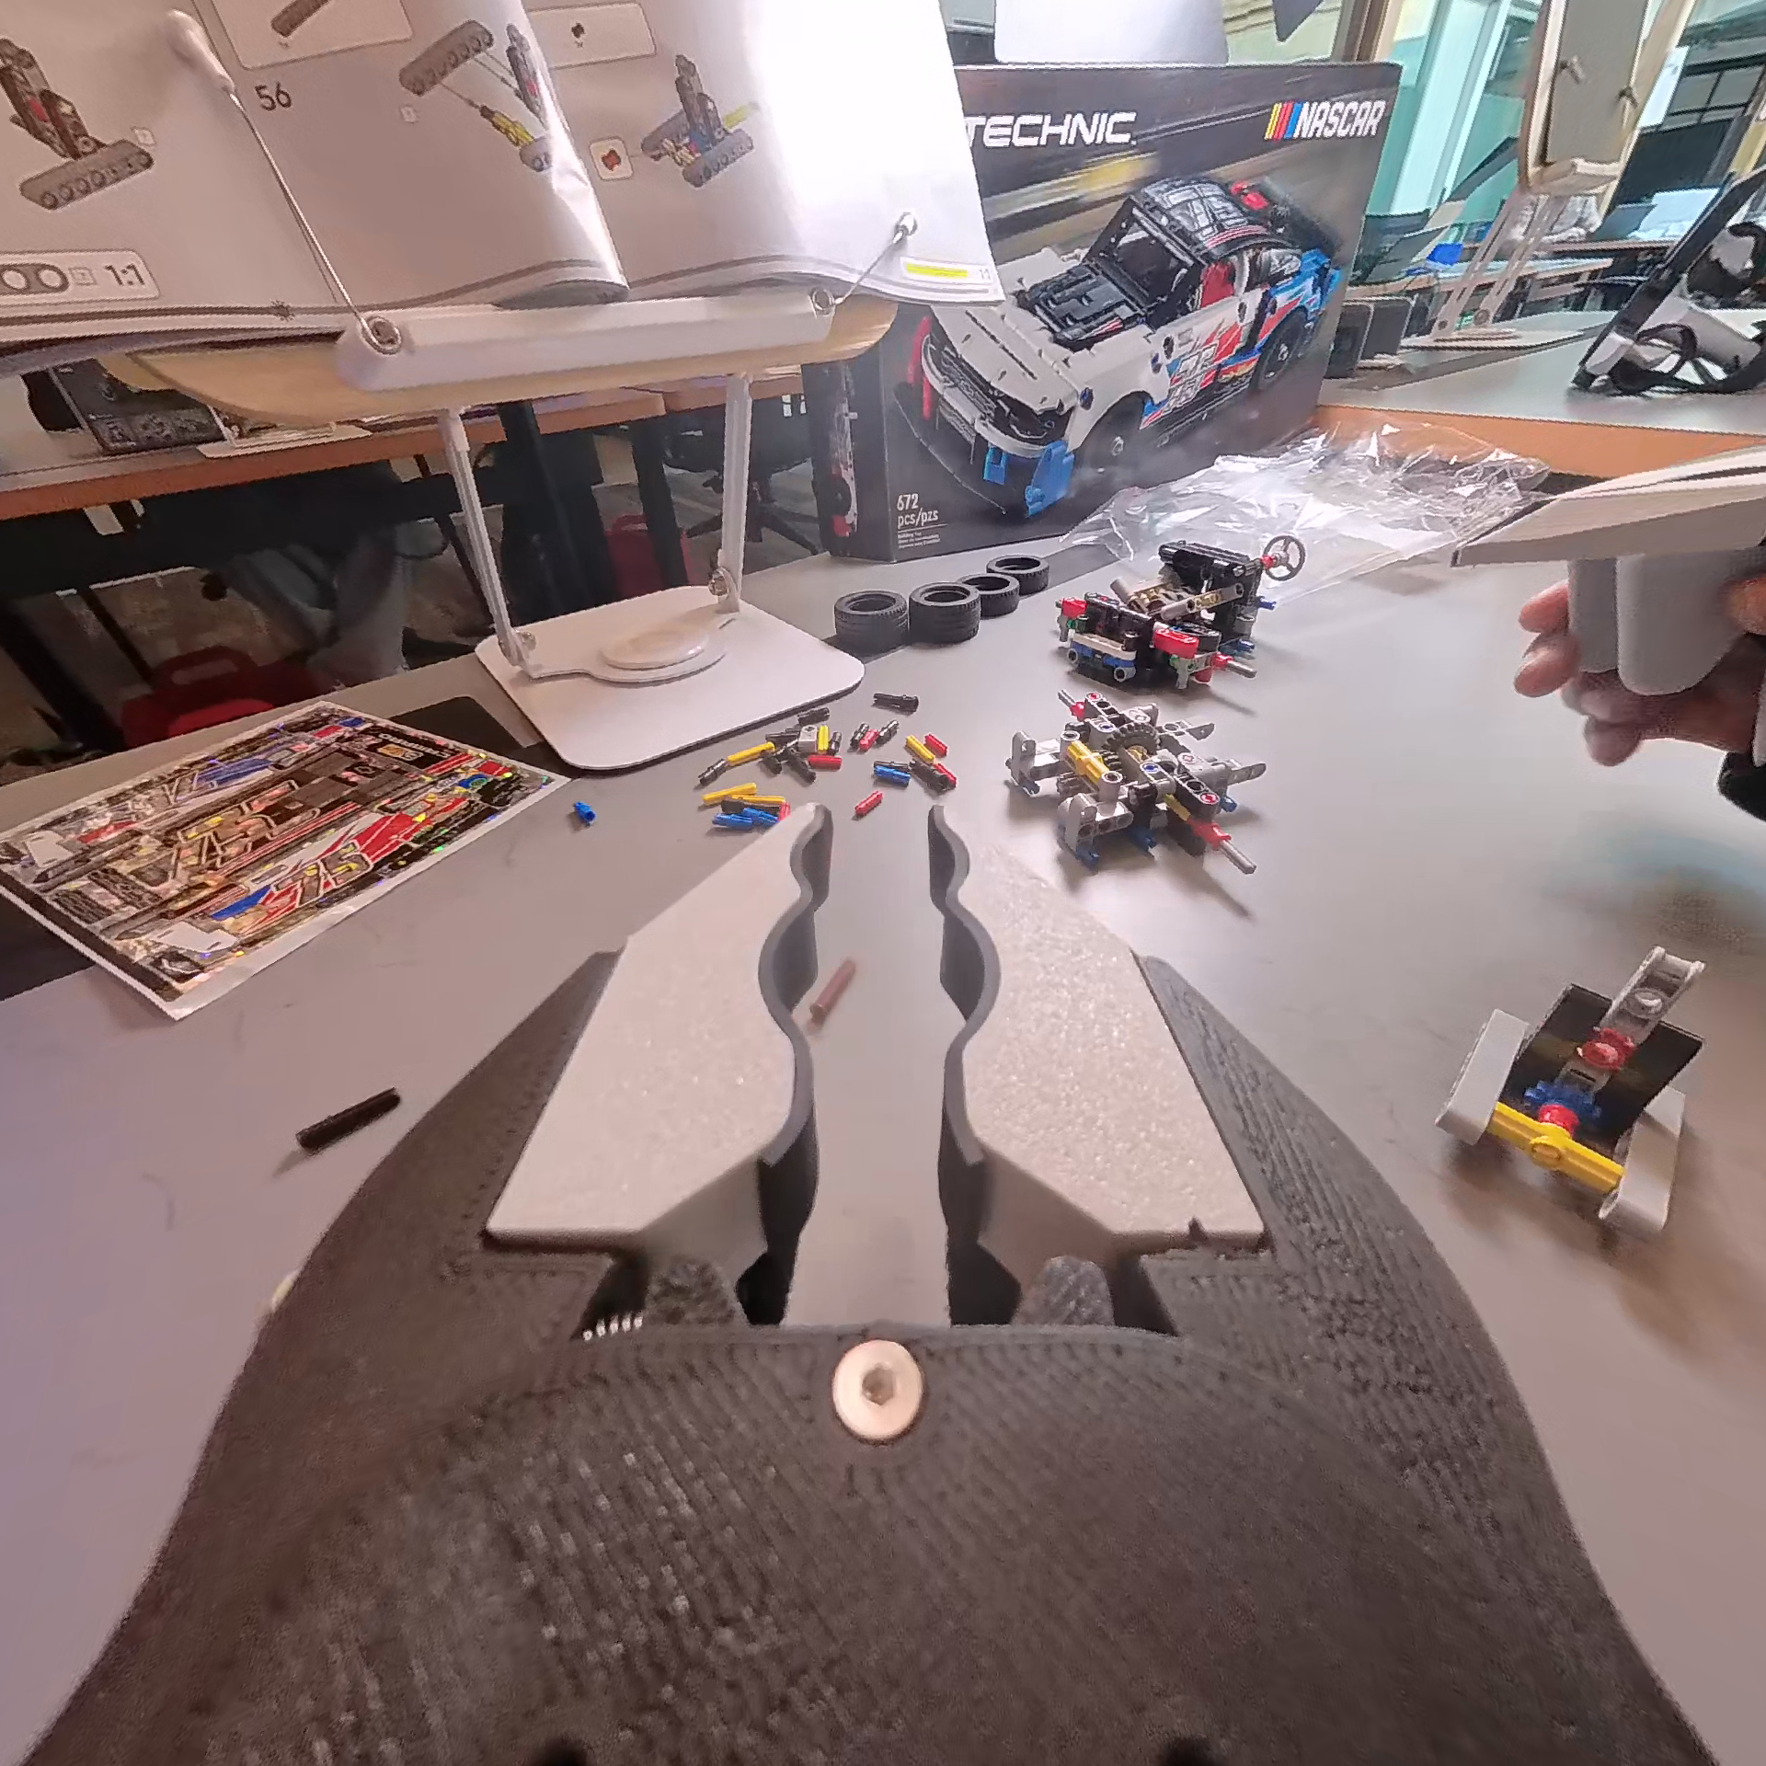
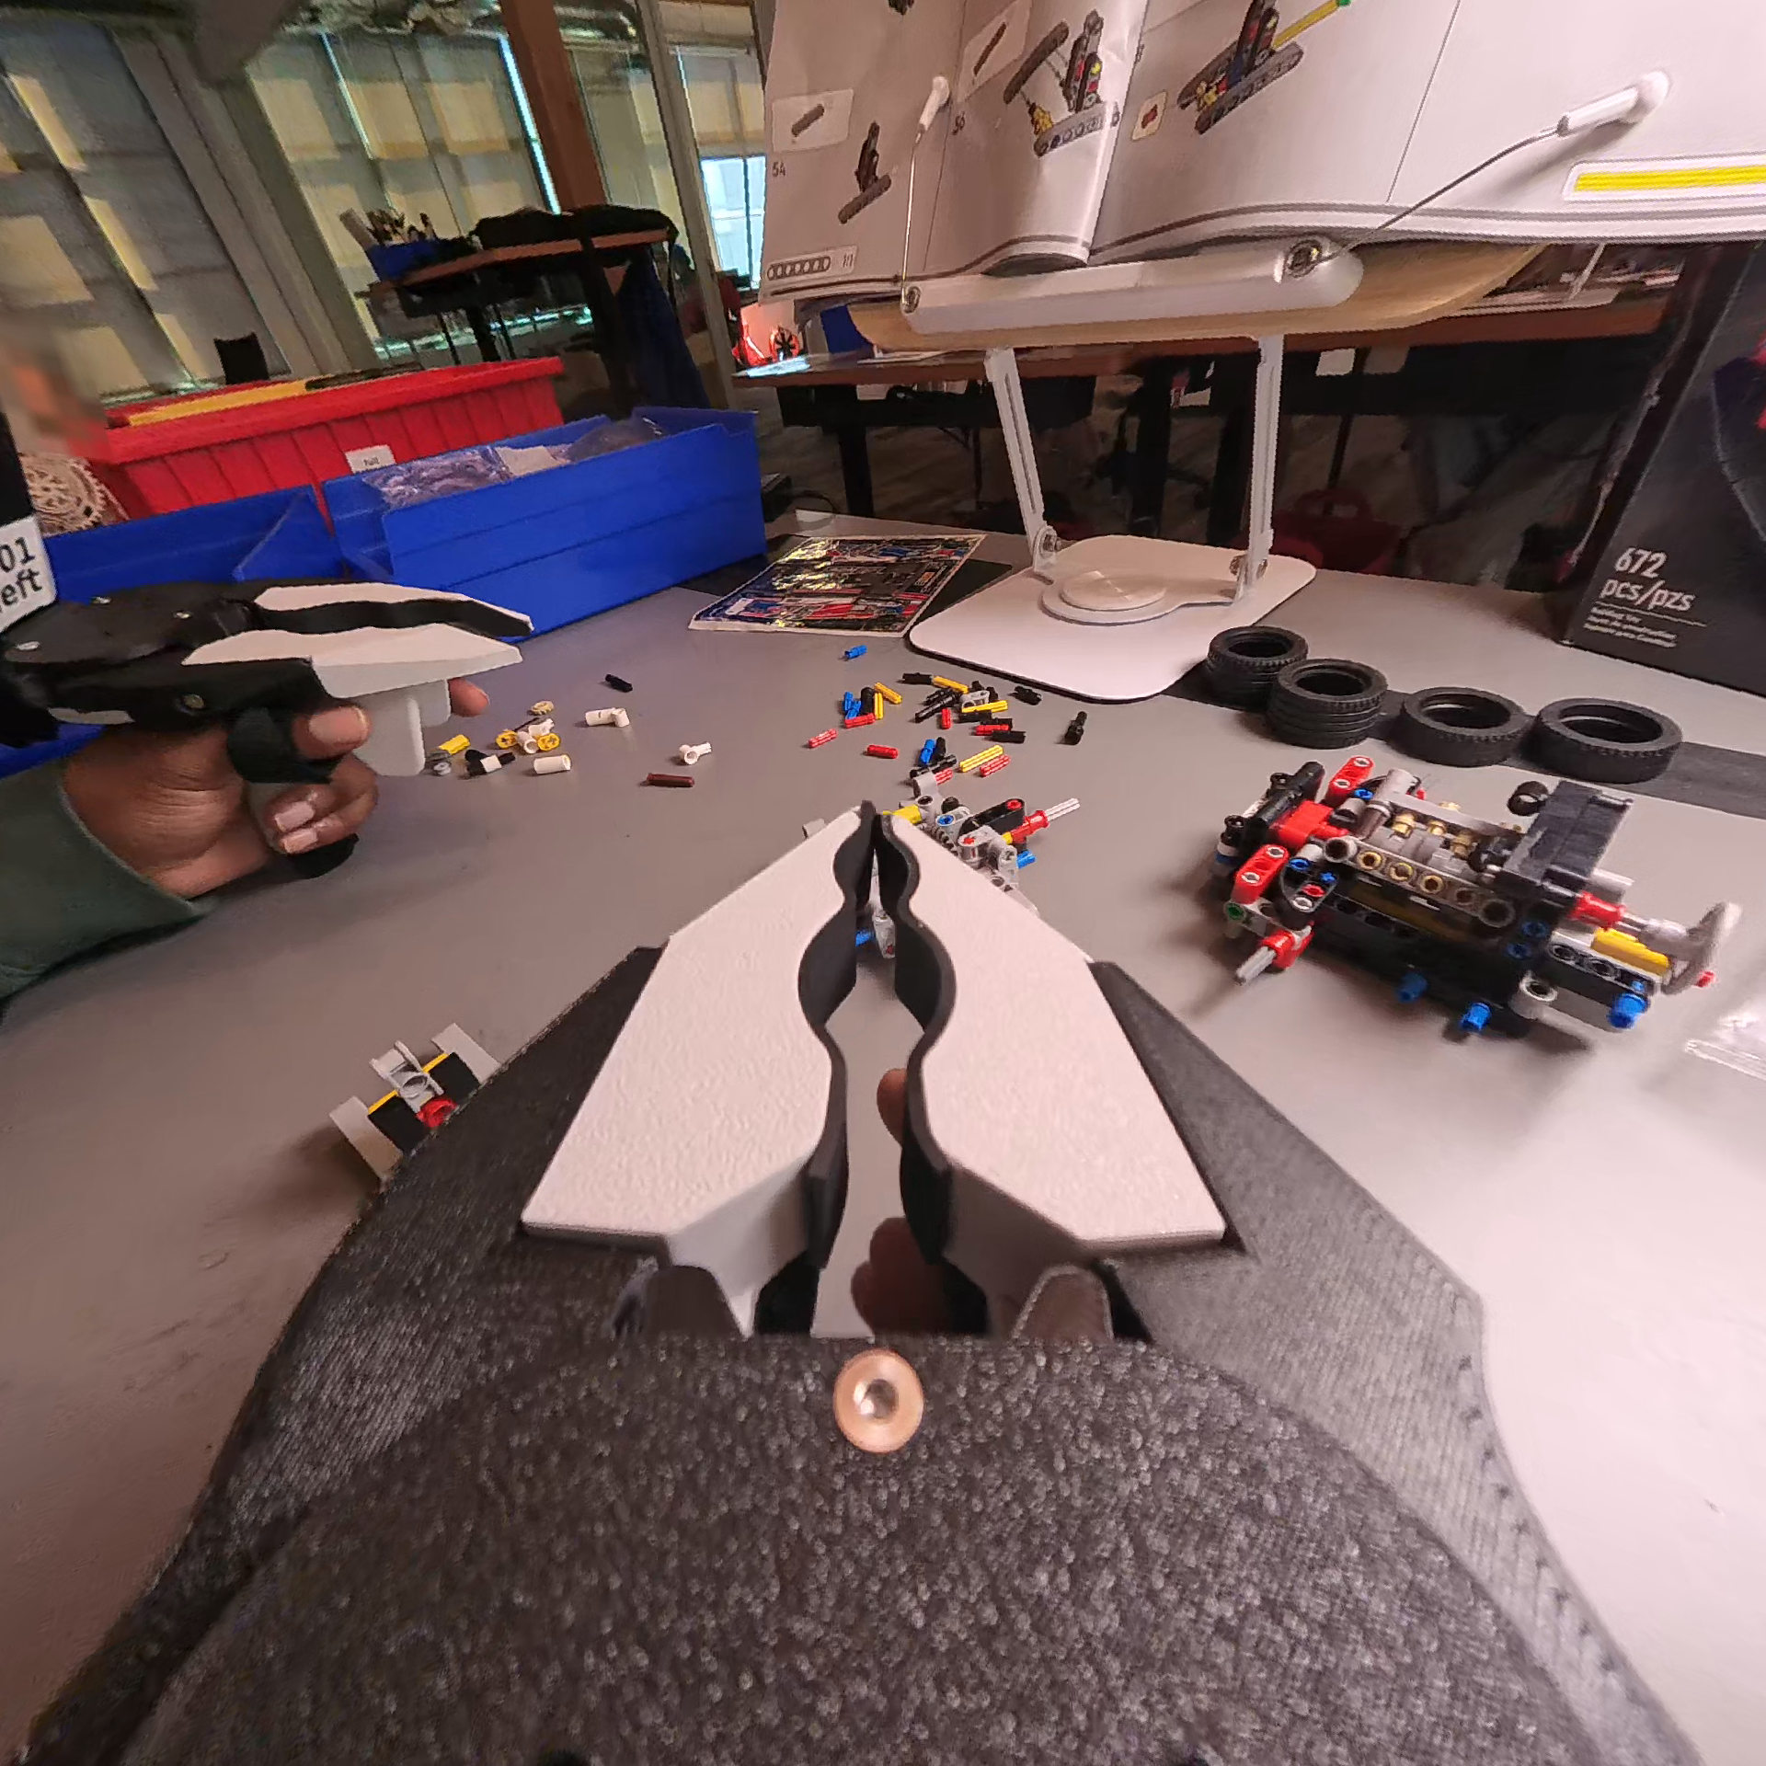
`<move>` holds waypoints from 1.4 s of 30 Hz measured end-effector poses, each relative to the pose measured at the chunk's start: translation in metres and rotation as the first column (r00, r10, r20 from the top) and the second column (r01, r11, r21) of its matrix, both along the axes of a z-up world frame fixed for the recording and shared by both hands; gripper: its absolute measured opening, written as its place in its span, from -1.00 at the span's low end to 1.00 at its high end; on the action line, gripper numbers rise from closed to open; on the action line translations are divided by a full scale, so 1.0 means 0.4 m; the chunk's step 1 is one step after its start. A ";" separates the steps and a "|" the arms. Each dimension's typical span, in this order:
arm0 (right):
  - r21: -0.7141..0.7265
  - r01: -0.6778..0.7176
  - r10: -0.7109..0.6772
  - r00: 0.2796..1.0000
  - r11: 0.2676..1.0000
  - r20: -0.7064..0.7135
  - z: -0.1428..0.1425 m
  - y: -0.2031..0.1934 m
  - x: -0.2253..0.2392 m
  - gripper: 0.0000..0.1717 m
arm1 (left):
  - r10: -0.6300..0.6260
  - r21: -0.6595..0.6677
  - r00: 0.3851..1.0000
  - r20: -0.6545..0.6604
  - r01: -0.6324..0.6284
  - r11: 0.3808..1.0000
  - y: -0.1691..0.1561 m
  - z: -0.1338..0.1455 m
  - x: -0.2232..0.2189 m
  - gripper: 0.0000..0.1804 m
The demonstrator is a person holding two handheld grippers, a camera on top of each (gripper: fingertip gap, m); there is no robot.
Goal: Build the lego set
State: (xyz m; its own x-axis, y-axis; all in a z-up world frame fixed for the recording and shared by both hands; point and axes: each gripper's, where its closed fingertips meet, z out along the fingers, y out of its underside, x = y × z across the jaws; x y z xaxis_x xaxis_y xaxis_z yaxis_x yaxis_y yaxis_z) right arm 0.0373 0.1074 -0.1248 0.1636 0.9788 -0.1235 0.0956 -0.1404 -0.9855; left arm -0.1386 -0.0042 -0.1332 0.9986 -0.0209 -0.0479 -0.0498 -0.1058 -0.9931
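The brown pin lies flat on the grey table, down between my left gripper's parted fingers; neither pad touches it, so that claw is released and bare. Just beyond the pin sits the scatter of coloured pins, with the grey gear assembly to the right of it. My right gripper is clenched, tips meeting on nothing, hovering over that same gear assembly. The four black tyres stand well behind the pin, beside the white book stand.
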 end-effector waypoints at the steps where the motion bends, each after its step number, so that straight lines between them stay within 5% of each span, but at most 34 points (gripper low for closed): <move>1: 0.003 -0.003 0.003 1.000 1.000 0.002 -0.002 -0.001 -0.001 -1.00 | -0.005 0.001 1.000 0.003 0.005 1.000 -0.001 0.001 0.003 -0.80; 42: 0.058 -0.055 0.053 0.998 0.997 0.036 -0.024 -0.032 -0.013 -1.00 | -0.049 0.003 0.999 0.005 0.049 0.999 -0.009 0.013 0.036 -0.81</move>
State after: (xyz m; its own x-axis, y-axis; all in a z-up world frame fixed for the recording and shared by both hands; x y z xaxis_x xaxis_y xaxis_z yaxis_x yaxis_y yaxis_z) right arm 0.0319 0.0948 -0.1343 0.1137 0.9917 -0.0602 0.1359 -0.0756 -0.9878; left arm -0.1241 -0.0080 -0.1282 0.9967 -0.0694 -0.0431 -0.0500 -0.1004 -0.9937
